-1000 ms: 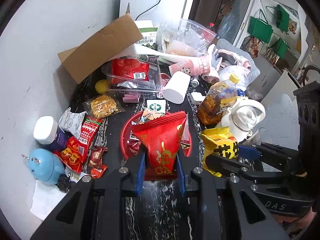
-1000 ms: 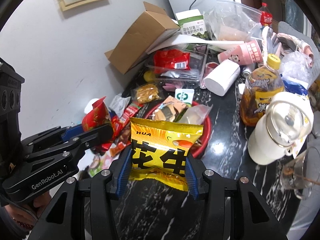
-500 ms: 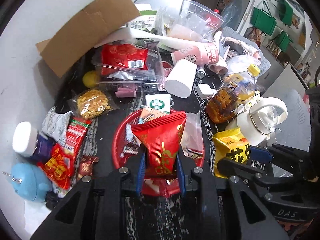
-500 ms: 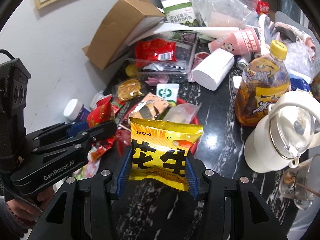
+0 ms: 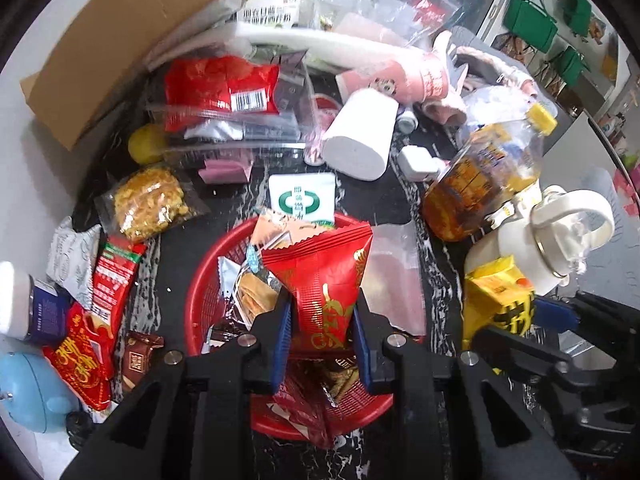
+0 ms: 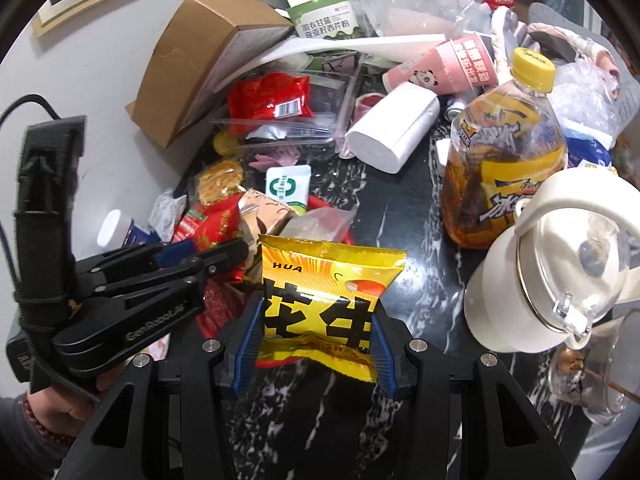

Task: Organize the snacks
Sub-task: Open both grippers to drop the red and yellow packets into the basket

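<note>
The left tool (image 5: pixel 320 332) grips a red packet (image 5: pixel 324 280) above the red basket (image 5: pixel 208 280); right of it, the right tool (image 6: pixel 316 336) clamps a yellow packet (image 6: pixel 320 284) over the dark surface (image 6: pixel 412 208).

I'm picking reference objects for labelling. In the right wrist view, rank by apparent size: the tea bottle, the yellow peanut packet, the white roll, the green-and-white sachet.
1. Tea bottle
2. Yellow peanut packet, nearly as big, but nearest the camera, so unsure
3. White roll
4. Green-and-white sachet

A black marbled tabletop (image 6: pixel 404 216) stands against a pale wall (image 6: pixel 100 80), with green bags (image 5: pixel 532 22) hanging beyond
</note>
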A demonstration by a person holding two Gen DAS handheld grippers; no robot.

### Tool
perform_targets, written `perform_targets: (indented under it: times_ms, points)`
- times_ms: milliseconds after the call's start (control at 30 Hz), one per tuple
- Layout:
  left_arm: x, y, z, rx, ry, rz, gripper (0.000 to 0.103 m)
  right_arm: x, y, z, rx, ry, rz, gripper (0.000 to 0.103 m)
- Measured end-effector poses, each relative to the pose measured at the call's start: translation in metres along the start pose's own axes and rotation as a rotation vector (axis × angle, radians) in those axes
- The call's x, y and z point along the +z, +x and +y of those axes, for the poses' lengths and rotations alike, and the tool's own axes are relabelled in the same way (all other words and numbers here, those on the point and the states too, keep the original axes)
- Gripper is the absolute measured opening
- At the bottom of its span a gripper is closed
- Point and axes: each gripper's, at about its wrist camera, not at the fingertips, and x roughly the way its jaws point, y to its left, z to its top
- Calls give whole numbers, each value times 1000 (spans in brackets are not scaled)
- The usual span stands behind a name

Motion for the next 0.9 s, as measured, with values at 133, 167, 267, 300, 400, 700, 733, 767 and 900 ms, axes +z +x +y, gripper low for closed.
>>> perform_targets:
  times_ms: [133,167,267,300,400,700,733,767,900]
  points:
    - [-1,9,4,8,1,21,27,1,5,1,7,-3,4,48]
    - [-1,9,4,-1,0,20,28,1,6,2,8,-5,5,48]
    - [-1,10,5,18,0,32,42,2,10,5,12,-12,10,48]
    - [0,10,6,29,-1,34,47,2,10,5,13,-13,11,48]
    - [0,8,7,23,-12,30,67,3,10,7,12,-17,11,48]
    - [-2,-26,15,49,-21,-38,67,7,3,14,19,-31,-8,48]
    - [-3,-31,18,61,-27,-45,67,8,3,15,22,-35,-9,48]
    - [-4,-34,21,69,-35,-50,68,8,3,18,26,-39,-9,48]
    - [-10,-47,38,98,-78,-59,67,4,11,28,52,-54,3,48]
